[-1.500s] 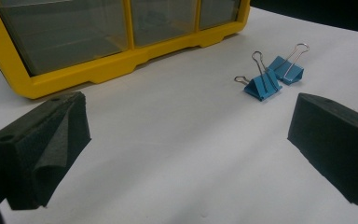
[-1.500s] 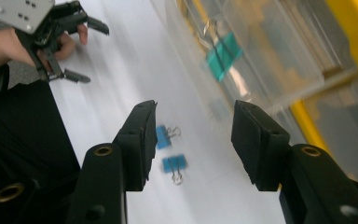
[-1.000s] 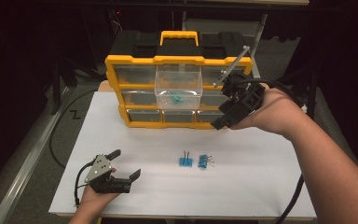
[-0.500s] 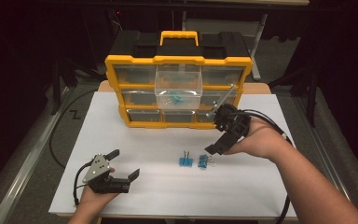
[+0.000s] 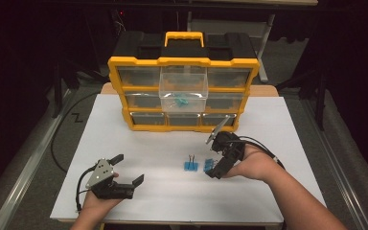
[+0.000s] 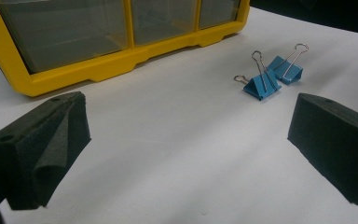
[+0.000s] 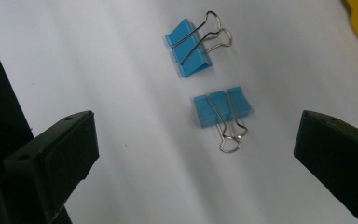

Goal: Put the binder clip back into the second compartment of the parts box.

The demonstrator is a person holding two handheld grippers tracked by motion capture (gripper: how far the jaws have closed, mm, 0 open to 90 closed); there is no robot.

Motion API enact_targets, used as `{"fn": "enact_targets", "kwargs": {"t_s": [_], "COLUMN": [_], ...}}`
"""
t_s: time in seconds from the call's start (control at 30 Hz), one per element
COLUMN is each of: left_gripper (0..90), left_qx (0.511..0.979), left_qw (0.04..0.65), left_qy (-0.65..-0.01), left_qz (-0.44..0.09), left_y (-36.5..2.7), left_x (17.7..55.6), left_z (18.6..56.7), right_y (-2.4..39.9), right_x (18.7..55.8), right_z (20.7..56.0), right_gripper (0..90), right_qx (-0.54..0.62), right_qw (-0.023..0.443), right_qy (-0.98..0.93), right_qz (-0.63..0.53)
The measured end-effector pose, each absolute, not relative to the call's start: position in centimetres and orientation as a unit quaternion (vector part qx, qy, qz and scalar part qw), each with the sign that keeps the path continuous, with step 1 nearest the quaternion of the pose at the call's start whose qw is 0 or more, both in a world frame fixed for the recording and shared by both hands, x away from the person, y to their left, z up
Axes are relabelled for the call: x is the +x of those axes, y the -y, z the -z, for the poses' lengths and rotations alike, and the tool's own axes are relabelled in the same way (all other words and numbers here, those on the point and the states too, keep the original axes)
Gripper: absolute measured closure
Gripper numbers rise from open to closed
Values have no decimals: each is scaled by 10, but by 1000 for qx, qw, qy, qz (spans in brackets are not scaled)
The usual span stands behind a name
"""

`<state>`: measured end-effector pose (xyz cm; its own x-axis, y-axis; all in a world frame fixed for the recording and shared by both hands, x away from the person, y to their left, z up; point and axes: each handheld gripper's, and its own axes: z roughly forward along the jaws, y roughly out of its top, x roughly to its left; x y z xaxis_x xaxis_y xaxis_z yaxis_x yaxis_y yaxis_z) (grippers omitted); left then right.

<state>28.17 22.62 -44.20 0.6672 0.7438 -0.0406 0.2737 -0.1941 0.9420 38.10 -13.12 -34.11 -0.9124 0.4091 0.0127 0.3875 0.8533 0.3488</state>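
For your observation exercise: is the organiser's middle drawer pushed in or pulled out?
Pulled out: the clear drawer juts forward of the yellow organiser, blue clips inside.

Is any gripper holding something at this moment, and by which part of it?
Nothing is held. The right gripper has just been opening, wide above the nearer binder clip without touching it. The left gripper is open and empty.

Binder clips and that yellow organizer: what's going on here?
A person is working two handheld grippers at a white table. The right gripper has come down over two blue binder clips, its jaws just opened wide, nothing gripped yet. The left gripper rests open, off to the side. Behind, the yellow organizer has its clear middle drawer pulled out, with something blue already inside.
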Motion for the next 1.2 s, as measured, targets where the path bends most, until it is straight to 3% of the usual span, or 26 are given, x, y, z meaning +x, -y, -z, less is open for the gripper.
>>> {"fn": "enact_targets", "kwargs": {"t_s": [0.43, 0.6, 0.67, 0.77, 0.8, 0.83, 0.87, 0.93, 0.97, 1.0, 1.2], "left_gripper": [2, 2, 2, 2, 2, 2, 2, 2, 2, 2, 2], "left_qx": [742, 746, 745, 745, 744, 744, 745, 745, 745, 743, 745], "left_qw": [534, 531, 531, 532, 533, 533, 531, 531, 531, 533, 531], "left_qy": [-341, -339, -339, -339, -340, -340, -339, -339, -339, -340, -340], "left_qz": [-219, -219, -219, -218, -218, -217, -217, -218, -218, -219, -217], "left_y": [-226, -226, -226, -227, -226, -226, -226, -226, -226, -226, -227], "left_x": [283, 283, 283, 283, 284, 284, 284, 283, 283, 283, 284], "left_z": [443, 443, 443, 443, 443, 443, 443, 443, 443, 443, 443], "right_y": [90, 80, 76, 75, 75, 75, 75, 76, 76, 76, 80], "right_x": [404, 414, 418, 419, 420, 420, 419, 419, 419, 417, 407], "right_z": [381, 389, 389, 388, 387, 387, 386, 384, 384, 383, 373], "right_gripper": [169, 294, 411, 481, 599, 599, 694, 802, 802, 887, 900], "right_qx": [178, 170, 163, 166, 170, 170, 168, 166, 166, 164, 150], "right_qw": [12, 7, 7, -1, -15, -15, -17, -29, -29, -37, -51], "right_qy": [-968, -970, -972, -970, -968, -968, -969, -969, -969, -969, -969], "right_qz": [-178, -175, -170, -176, -184, -184, -183, -183, -183, -183, -191]}}
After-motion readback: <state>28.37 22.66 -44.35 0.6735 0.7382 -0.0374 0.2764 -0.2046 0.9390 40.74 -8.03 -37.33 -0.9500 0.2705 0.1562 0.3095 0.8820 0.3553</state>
